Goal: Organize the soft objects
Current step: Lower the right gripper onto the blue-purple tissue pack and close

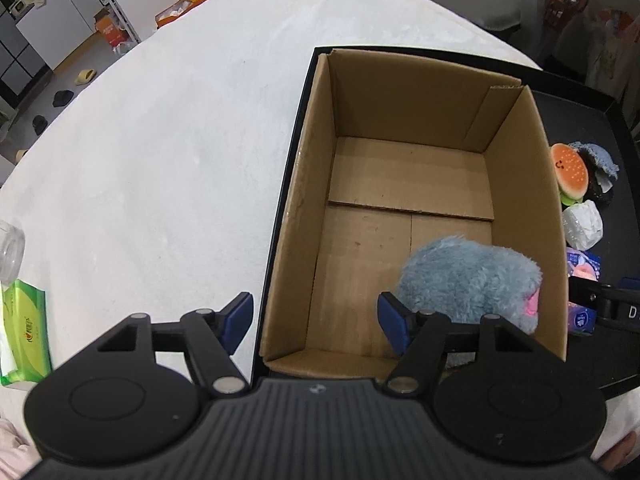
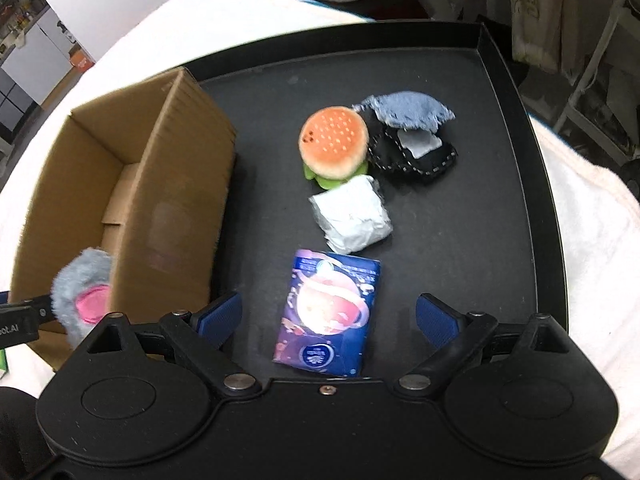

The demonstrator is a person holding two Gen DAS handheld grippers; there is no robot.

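The open brown cardboard box [image 2: 120, 200] serves as the landmark; it stands at the left end of a shallow black tray [image 2: 516, 92], which rests on a white-covered table [image 1: 160, 140]. The right tool [image 2: 328, 316] has its blue-padded jaws spread wide and empty, and the glossy blue rectangular tissue packet [image 2: 328, 312] lies flat on the tray just to the right of the box, directly beneath the gap between those jaws. The packet's long axis runs roughly along the line in which the tool points, so the jaws appear set to straddle its shorter width; this is probably the relation on which the next move depends, and the right tool is plainly the nearer one. Farther from the tool lie a white crinkled wrapped bundle [image 2: 350, 216], an orange plush hamburger [image 2: 334, 144] and a dark stitched fabric pouch with a grey-blue fleecy flap [image 2: 408, 136], clustered together. The left tool [image 1: 316, 320] is also open and grips nothing; its right pad stands beside a grey-blue furry plush toy with a pink patch [image 1: 468, 280], which lies in the box's near right corner. The left wrist view alone shows the box floor and the toy resting there; the right wrist view alone shows the packet's full outline between the jaws.
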